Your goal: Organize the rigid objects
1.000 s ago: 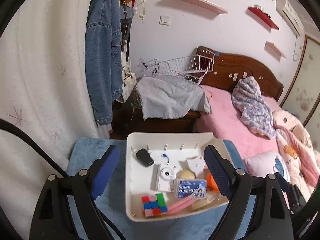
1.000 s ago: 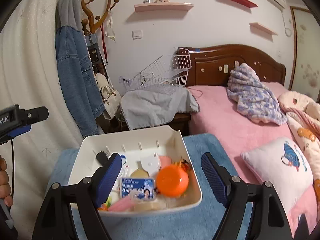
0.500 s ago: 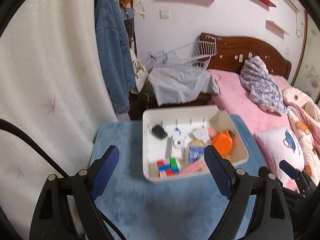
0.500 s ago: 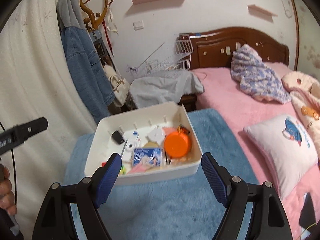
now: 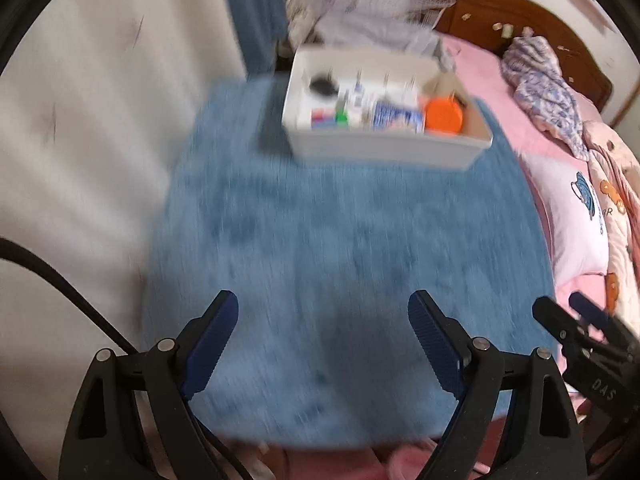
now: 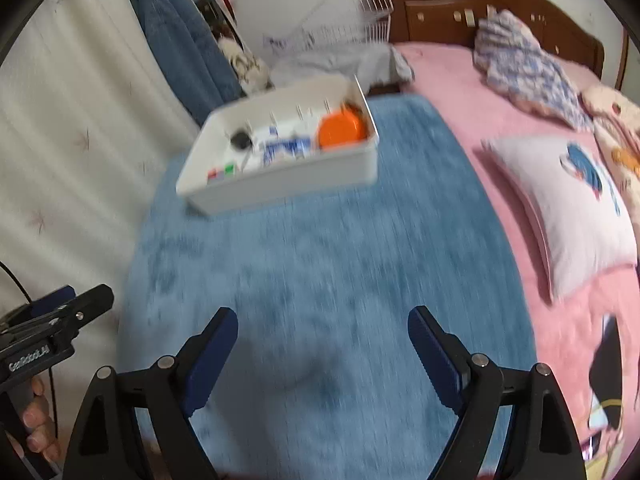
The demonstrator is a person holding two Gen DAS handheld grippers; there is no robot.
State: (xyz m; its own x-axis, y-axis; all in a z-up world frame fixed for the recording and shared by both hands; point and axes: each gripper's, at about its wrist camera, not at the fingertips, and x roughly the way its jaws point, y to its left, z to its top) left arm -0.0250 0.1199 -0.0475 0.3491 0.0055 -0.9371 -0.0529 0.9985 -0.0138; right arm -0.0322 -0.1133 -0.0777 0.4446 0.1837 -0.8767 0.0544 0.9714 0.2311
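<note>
A white bin [image 5: 380, 148] stands at the far end of a blue mat [image 5: 320, 232]. It holds an orange round lid [image 5: 444, 116], a blue-and-white box [image 5: 396, 118], a coloured cube [image 5: 328, 118] and a small black item [image 5: 322, 86], all blurred. My left gripper [image 5: 323, 300] hangs open over bare mat, well short of the bin. In the right wrist view the bin [image 6: 288, 182] sits at upper left with the orange lid [image 6: 342, 130] inside. My right gripper [image 6: 323, 314] is over the mat [image 6: 320, 260]; its jaws are opening with nothing between them.
A pink bed with a white printed pillow [image 6: 560, 208] borders the mat on the right. A pale curtain [image 5: 80, 140] runs along the left. A denim jacket [image 6: 180, 40], a wire rack [image 6: 376, 4] and a wooden headboard stand behind the bin. A hand [image 6: 36, 420] shows at lower left.
Both grippers have pulled back from the bin and tipped downward. The bin now sits small near the top of each view, with much more mat in front. The right jaws stand slightly wider.
</note>
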